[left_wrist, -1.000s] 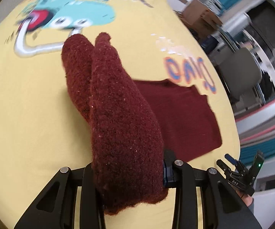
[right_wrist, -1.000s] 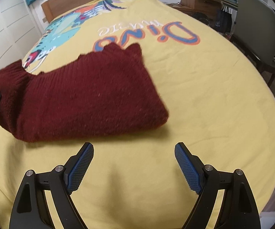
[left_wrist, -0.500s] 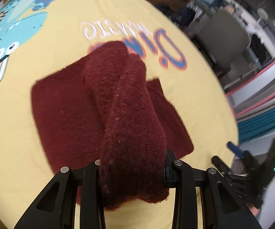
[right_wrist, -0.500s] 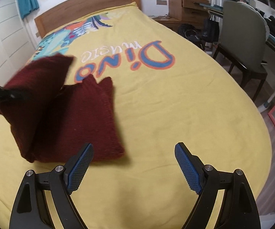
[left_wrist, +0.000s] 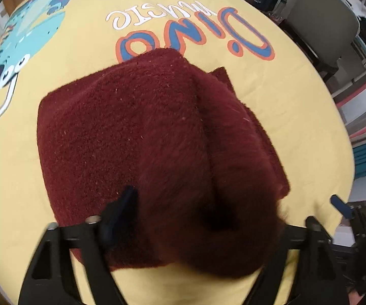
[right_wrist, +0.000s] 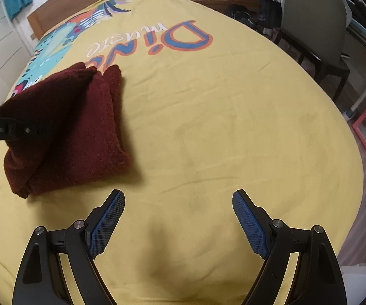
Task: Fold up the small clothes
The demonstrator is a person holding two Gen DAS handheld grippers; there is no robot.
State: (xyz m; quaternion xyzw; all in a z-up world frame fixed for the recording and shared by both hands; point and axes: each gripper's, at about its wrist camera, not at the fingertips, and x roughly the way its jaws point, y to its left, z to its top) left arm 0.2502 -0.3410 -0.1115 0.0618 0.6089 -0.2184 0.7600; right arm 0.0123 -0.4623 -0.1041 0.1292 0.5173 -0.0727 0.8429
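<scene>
A dark red knitted garment (left_wrist: 137, 132) lies folded on the yellow bedspread (left_wrist: 284, 106). My left gripper (left_wrist: 195, 218) sits over its near edge with the jaws spread; one finger (left_wrist: 122, 208) shows, the other is hidden under loose fabric draped between them. In the right wrist view the garment (right_wrist: 81, 127) lies at the left with the left gripper's finger (right_wrist: 7, 129) at its raised corner. My right gripper (right_wrist: 179, 221) is open and empty, above bare bedspread to the right of the garment.
The bedspread (right_wrist: 221, 127) carries a "Dino" print and a cartoon figure. A wooden headboard (right_wrist: 63, 5) is at the far end. A grey chair (right_wrist: 315, 25) and bags stand on the floor at the right. White cupboards are at the left.
My left gripper has carried the held part of the garment over onto the rest, folding it, and its jaws have spread apart. The right gripper has stayed open, moving slightly back.
</scene>
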